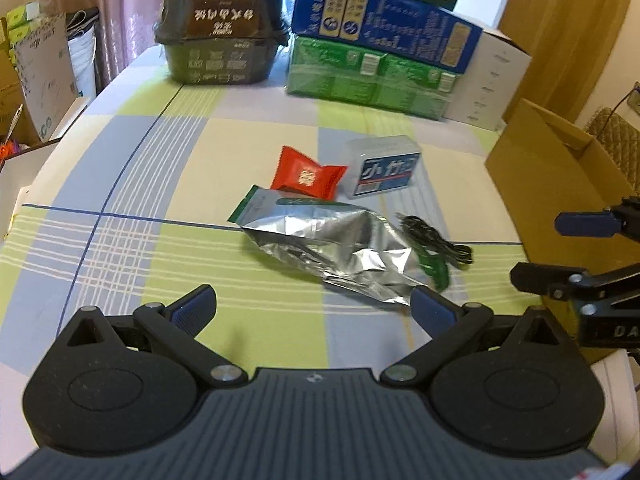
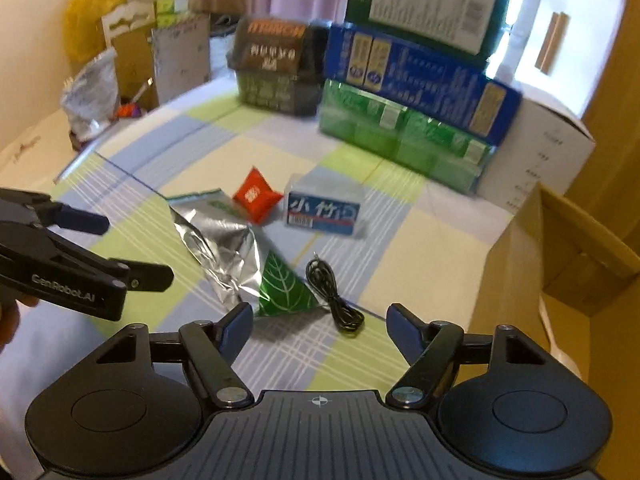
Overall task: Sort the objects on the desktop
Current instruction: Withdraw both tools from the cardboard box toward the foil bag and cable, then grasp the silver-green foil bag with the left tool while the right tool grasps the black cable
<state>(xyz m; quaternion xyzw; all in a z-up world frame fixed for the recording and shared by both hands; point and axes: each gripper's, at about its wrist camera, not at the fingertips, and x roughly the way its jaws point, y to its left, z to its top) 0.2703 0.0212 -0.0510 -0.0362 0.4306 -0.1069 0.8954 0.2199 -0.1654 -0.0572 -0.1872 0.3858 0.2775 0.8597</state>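
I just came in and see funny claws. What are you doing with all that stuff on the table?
A person holds two grippers over the table to sort the small things on it. Both the left gripper and the right gripper are open and hold nothing. In the middle lie a foil bag, a red packet, a small box and a black cable. A cardboard box stands open at the right.

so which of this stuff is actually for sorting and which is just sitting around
To sort: silver foil bag, red sachet, small clear box, black cable, probably into the cardboard box.

Just lying about: stacked cartons, dark food tub, floor clutter.
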